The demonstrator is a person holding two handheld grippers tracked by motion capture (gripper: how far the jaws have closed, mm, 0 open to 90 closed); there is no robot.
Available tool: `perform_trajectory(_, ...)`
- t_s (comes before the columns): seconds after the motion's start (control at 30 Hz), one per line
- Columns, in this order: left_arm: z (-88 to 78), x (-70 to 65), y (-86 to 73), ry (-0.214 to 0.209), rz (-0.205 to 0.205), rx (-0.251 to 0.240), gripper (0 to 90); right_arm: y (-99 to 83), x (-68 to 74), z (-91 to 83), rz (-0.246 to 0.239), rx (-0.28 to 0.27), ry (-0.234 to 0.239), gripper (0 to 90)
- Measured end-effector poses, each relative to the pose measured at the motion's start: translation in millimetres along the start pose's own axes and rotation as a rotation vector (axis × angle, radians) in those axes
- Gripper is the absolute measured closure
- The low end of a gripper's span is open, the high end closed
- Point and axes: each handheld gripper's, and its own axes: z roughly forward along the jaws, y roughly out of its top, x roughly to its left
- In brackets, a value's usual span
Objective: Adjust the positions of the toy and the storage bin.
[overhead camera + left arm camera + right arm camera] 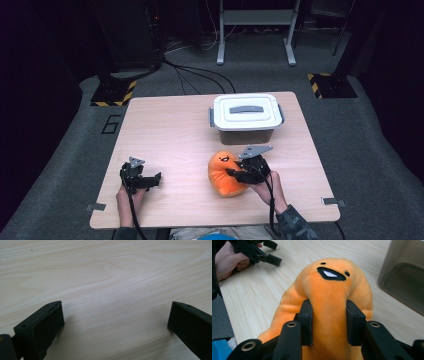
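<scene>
An orange plush toy (224, 173) with a stitched black smiling mouth sits near the front of the wooden table (170, 130), right of centre. My right gripper (235, 173) is shut on it; in the right gripper view both jaws squeeze a fold of the plush toy (329, 287) below its face, with my right gripper (329, 315) coming from behind. My left gripper (159, 179) rests low over the table at the front left, open, and in the left gripper view my left gripper (116, 317) has bare wood between its jaws.
A lidded translucent storage box (246, 118) with a white lid and grey handle stands behind the toy at the table's back right; the box wall (404, 277) is close on the right. Floor stands and cables lie beyond the table.
</scene>
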Motion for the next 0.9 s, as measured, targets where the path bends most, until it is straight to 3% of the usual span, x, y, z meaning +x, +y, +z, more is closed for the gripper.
perform_trajectory(0.9, 0.0, -0.1, -0.1, 0.000, 0.000, -0.001, 0.2, -25.8, -34.8, -36.2, 0.096, -0.033, -0.123, 63.5)
